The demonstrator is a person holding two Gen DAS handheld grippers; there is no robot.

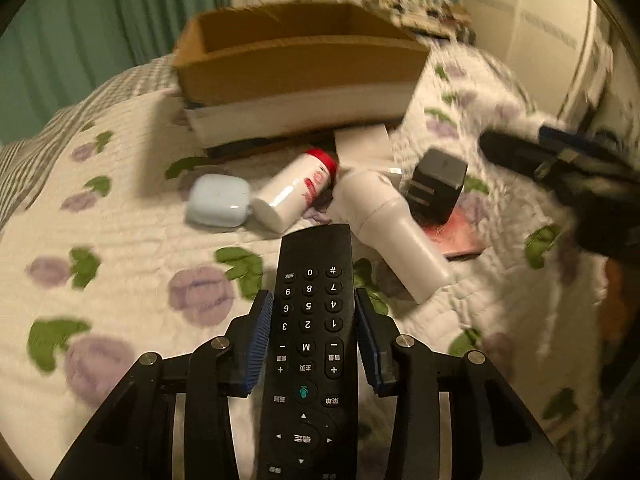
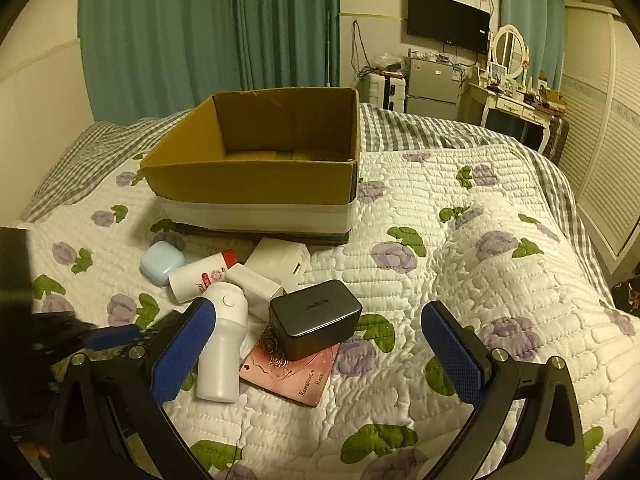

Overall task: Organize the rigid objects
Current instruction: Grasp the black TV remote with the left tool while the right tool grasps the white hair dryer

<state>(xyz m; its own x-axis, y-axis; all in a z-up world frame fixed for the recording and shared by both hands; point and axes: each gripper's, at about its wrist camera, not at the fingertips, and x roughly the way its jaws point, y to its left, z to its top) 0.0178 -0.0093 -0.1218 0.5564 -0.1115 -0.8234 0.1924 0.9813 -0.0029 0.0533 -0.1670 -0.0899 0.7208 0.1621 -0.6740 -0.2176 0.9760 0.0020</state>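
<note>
The left tool (image 1: 314, 338) clamps a black plastic remote control (image 1: 310, 344) above the floral quilted bed (image 2: 460, 240). The right tool (image 2: 320, 354), jaws wide apart, hovers near the dark grey charger block (image 2: 314, 318); the open cardboard box (image 2: 256, 168) stands beyond the clutter.

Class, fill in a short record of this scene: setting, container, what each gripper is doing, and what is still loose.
setting: quilted floral bedspread
container: open cardboard box, nothing visible inside
left gripper: shut on black remote
right gripper: open, holding nothing
loose items: blue case, red-capped bottle, white device, dark charger resting on pink card
</note>
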